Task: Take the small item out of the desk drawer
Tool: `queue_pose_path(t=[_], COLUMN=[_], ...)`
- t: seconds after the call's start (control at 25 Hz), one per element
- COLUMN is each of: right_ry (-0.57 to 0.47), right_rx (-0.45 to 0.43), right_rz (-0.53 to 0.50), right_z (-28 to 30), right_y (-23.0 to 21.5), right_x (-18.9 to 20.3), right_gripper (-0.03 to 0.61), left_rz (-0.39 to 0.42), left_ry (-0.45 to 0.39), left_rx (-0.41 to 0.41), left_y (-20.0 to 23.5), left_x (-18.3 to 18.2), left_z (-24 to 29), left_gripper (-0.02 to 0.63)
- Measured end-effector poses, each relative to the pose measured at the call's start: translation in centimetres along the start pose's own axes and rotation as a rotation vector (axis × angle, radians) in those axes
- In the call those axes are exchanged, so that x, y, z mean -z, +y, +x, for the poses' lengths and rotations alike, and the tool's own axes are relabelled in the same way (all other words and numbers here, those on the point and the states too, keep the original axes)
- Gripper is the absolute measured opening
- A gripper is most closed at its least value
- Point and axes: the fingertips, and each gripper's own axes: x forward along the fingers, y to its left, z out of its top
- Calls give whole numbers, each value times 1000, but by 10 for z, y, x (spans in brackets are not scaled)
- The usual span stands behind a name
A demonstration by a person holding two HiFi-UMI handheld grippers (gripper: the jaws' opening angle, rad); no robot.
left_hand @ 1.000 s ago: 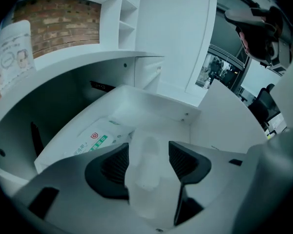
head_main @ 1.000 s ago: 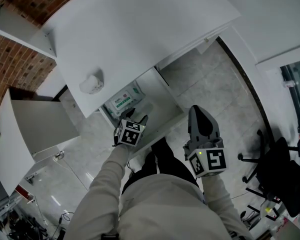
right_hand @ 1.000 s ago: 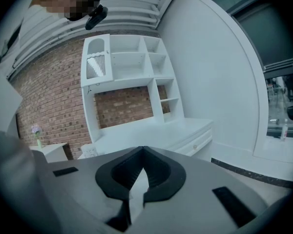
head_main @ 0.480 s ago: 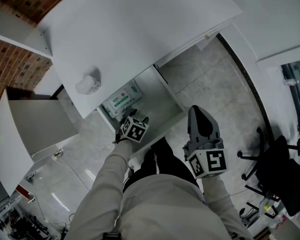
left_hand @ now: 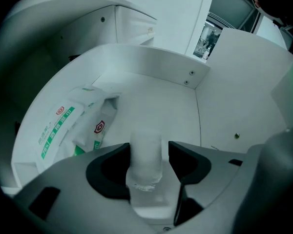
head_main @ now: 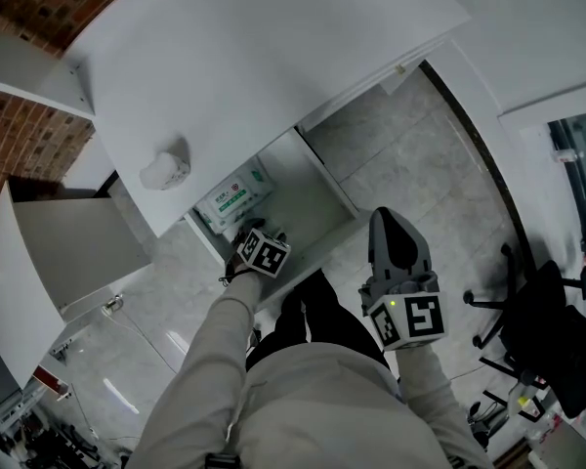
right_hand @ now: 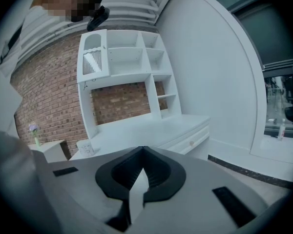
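Note:
The desk drawer (head_main: 308, 198) stands open below the white desktop. A white-and-green wipes pack (head_main: 232, 191) lies at its back left. My left gripper (head_main: 273, 236) reaches into the drawer's front. In the left gripper view its jaws (left_hand: 149, 147) are shut on a small translucent item (left_hand: 145, 162) that stands upright between them, above the drawer floor (left_hand: 151, 101); the wipes pack (left_hand: 63, 128) lies to the left. My right gripper (head_main: 396, 247) hangs over the floor right of the drawer, shut and empty (right_hand: 143, 172).
The white desktop (head_main: 254, 57) overhangs the drawer and carries a small white cup (head_main: 165, 167). A white cabinet panel (head_main: 68, 242) stands at the left. A black office chair (head_main: 537, 330) is at the right. White shelving (right_hand: 122, 62) backs onto a brick wall.
My left gripper has shifted slightly right and toward the drawer. The right gripper has stayed where it was.

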Motion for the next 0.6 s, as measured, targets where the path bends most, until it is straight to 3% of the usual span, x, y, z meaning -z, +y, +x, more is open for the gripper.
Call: queue_pose_path(t=[0.6], right_ry=[15], right_rx=[-8], right_rz=[1], right_z=[3], right_y=[5], right_x=[5], right_gripper=[28], left_rz=[-26], left_ry=[47], left_rx=[-27], left_y=[16], left_x=[5], left_z=[2], left_gripper=[197])
